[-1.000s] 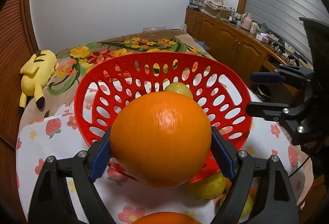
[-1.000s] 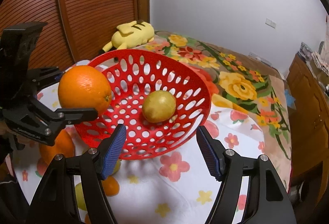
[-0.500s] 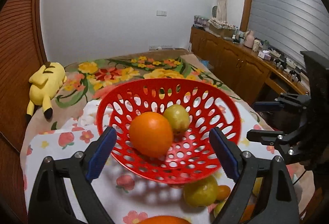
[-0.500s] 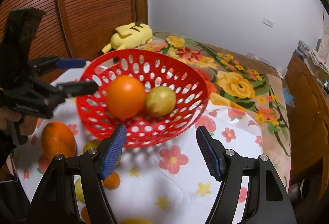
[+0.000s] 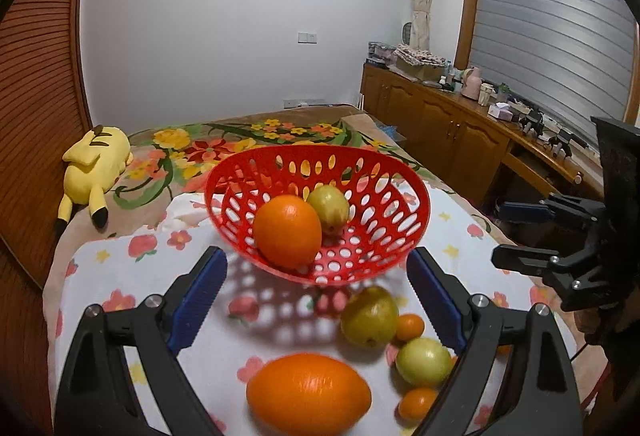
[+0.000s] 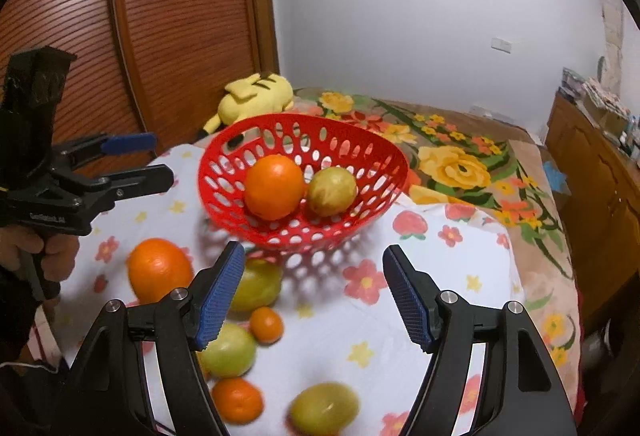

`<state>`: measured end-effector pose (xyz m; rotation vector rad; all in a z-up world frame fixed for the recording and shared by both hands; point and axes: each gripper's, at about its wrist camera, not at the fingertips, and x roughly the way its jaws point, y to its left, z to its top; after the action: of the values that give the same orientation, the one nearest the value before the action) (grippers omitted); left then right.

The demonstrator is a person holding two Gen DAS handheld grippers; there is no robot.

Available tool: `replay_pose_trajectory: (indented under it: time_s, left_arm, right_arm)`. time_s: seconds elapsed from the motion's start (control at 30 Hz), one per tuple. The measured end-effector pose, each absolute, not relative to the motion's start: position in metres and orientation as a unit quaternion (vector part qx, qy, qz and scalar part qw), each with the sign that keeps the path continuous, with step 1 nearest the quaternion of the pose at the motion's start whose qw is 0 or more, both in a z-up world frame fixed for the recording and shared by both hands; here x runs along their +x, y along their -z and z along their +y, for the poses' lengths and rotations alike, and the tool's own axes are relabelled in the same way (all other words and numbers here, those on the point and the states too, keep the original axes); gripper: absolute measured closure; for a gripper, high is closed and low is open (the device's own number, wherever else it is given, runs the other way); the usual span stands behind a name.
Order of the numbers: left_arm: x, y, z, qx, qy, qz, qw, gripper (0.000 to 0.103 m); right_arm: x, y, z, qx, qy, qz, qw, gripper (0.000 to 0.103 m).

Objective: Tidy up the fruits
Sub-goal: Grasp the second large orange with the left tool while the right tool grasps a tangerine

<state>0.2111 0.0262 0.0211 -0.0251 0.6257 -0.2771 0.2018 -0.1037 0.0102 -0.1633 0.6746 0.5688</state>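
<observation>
A red perforated basket point(image 5: 380, 172) point(image 6: 304, 118) stands on the flowered cloth. Inside it, a large orange point(image 5: 287, 231) point(image 6: 274, 186) rests against a yellow-green fruit point(image 5: 328, 209) point(image 6: 332, 191). My left gripper point(image 5: 316, 253) is open and empty, just in front of the basket. My right gripper point(image 6: 313, 249) is also open and empty, on the near side of the basket. Loose on the cloth lie another large orange point(image 5: 308, 394) point(image 6: 160, 270), a yellow-green fruit point(image 5: 370, 316), a green fruit point(image 5: 424, 361) and small tangerines point(image 5: 409, 327).
A yellow plush toy point(image 5: 96, 164) point(image 6: 256, 96) lies on the floral bedspread behind the basket. A slatted wooden door point(image 6: 160, 16) is at the left. A wooden cabinet point(image 5: 460, 140) with clutter runs along the right. A hand point(image 6: 48, 256) grips the left tool.
The left gripper let go of the large orange, which now lies in the basket. Both grippers drew back from the basket, so more loose fruit shows.
</observation>
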Motion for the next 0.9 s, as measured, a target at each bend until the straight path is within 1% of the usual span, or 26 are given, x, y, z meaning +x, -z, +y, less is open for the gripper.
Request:
replay_pose_trajectory:
  time_s: [0.47, 0.7, 0.9]
  left_arm:
    - [0.180, 0.033, 0.038, -0.018, 0.140, 0.341, 0.929, 0.011]
    - [0.171, 0.043, 0.035, -0.017, 0.144, 0.347, 0.927, 0.011]
    - [0.170, 0.051, 0.034, -0.016, 0.139, 0.358, 0.923, 0.011]
  right_arm:
    - [0.139, 0.035, -0.101, -0.027, -0.249, 0.345, 0.904, 0.029]
    - [0.122, 0.053, -0.102, -0.020, -0.238, 0.357, 0.903, 0.030]
    - [0.113, 0.067, -0.100, -0.017, -0.240, 0.363, 0.900, 0.034]
